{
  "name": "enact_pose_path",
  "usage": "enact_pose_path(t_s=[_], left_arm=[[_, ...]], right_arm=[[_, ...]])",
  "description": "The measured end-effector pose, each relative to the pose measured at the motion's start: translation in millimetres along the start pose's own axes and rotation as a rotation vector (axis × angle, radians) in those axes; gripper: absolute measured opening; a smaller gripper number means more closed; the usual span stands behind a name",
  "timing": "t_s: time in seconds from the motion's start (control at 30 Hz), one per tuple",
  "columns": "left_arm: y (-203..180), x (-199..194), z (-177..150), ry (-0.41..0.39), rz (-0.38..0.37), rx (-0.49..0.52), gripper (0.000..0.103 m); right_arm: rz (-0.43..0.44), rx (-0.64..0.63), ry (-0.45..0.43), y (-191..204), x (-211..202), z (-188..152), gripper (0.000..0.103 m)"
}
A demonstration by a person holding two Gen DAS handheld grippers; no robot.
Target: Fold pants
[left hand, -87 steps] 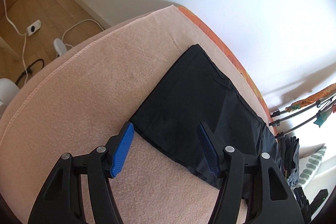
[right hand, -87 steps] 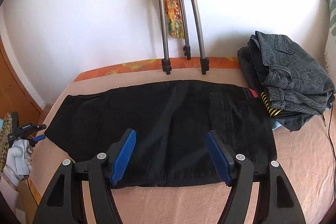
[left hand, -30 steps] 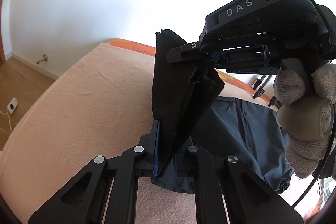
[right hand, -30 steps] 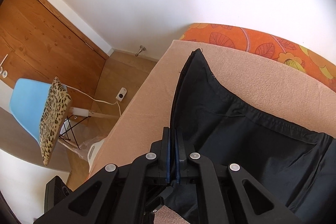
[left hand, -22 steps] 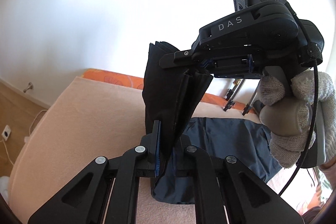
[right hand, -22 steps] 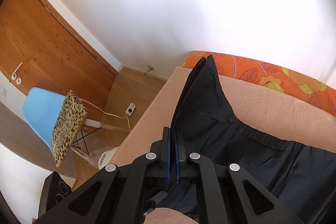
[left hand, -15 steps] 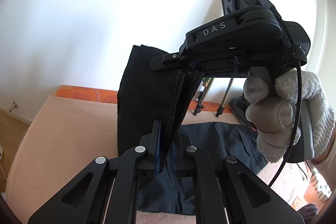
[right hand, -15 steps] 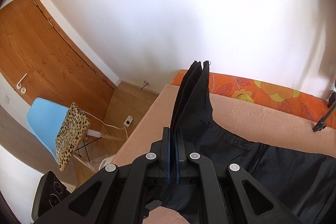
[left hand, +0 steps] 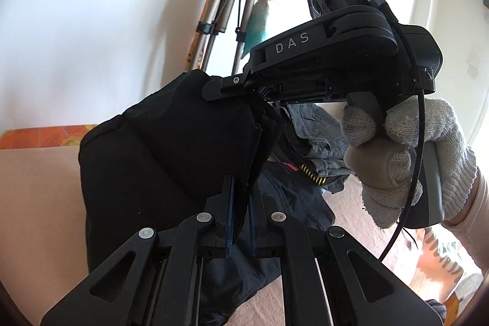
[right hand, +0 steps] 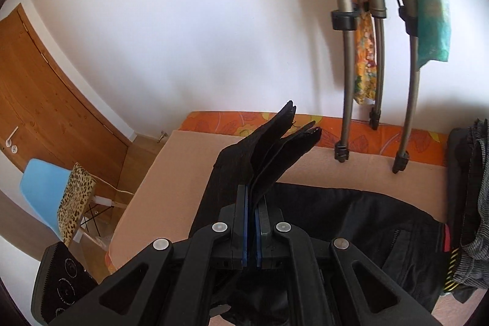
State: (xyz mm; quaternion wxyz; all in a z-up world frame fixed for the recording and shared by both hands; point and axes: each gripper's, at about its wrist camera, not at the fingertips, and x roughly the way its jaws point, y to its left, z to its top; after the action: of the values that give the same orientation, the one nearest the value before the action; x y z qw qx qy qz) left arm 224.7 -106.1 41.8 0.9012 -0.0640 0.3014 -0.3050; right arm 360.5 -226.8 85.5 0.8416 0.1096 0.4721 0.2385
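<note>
Black pants (left hand: 171, 161) are hanging lifted above the bed (right hand: 183, 173); we are clamping their edge in both left gripper (left hand: 240, 219) and right gripper (right hand: 252, 222), jaws pinched tight.

My left gripper (left hand: 240, 220) is clamped on a raised fold of the black fabric pants (left hand: 171, 155), blue pads pressing the cloth. Just above, my right gripper (left hand: 214, 89), black and marked DAS, pinches the same hem, gripped by my hand in a grey knitted glove (left hand: 406, 161). Behind it, a pile of grey folded clothes (left hand: 318, 136) lies on the peach-covered bed (left hand: 36, 188).
</note>
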Motion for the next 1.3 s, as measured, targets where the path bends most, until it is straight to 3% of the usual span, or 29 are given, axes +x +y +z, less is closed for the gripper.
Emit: enact_pose_path(t_s=[0.2, 0.47, 0.63, 0.73, 0.77, 0.83, 0.9, 1.03, 1.13, 1.23, 1.3], left_arm=[[-36.2, 59.6, -14.9, 0.091, -0.059, 0.03, 0.007], [-80.2, 129.4, -41.2, 0.229, -0.085, 0.095, 0.007], [-73.7, 124.4, -51.5, 0.286, -0.116, 0.128, 0.007], [-66.6, 94.9, -53.5, 0.279, -0.113, 0.151, 0.01], [-60.3, 84.4, -53.0, 0.275, -0.099, 0.153, 0.013], [-45.3, 57.3, -57.1, 0.253, -0.046, 0.162, 0.028], [-20.0, 39.0, -56.0, 0.227, 0.039, 0.165, 0.033], [44.2, 27.1, -58.0, 0.242, 0.178, 0.068, 0.033], [83.0, 44.7, -68.0, 0.301, 0.237, 0.01, 0.033], [97.9, 52.0, -78.7, 0.338, 0.251, -0.022, 0.033], [99.4, 54.6, -83.6, 0.344, 0.261, -0.013, 0.033]], right_arm=[[-0.071, 0.072, 0.029, -78.8, -13.3, -29.9, 0.001], [-0.142, 0.139, 0.111, -153.6, 5.5, -78.9, 0.001], [-0.187, 0.111, 0.116, -166.5, 14.9, -86.2, 0.001], [-0.198, 0.111, 0.125, -174.1, 21.0, -91.4, 0.001], [-0.195, 0.12, 0.126, -176.8, 21.3, -93.1, 0.001], [-0.186, 0.131, 0.119, -179.5, 20.0, -96.9, 0.001], [-0.163, 0.158, 0.107, -180.2, 13.8, -102.8, 0.001], [-0.152, 0.134, 0.065, -176.1, -0.8, -120.5, 0.001], [-0.184, 0.138, 0.123, -186.6, 12.4, -133.9, 0.004], [-0.127, 0.168, 0.103, -193.0, 6.1, -131.0, 0.017], [-0.137, 0.156, 0.076, -191.7, -1.2, -123.1, 0.039]])
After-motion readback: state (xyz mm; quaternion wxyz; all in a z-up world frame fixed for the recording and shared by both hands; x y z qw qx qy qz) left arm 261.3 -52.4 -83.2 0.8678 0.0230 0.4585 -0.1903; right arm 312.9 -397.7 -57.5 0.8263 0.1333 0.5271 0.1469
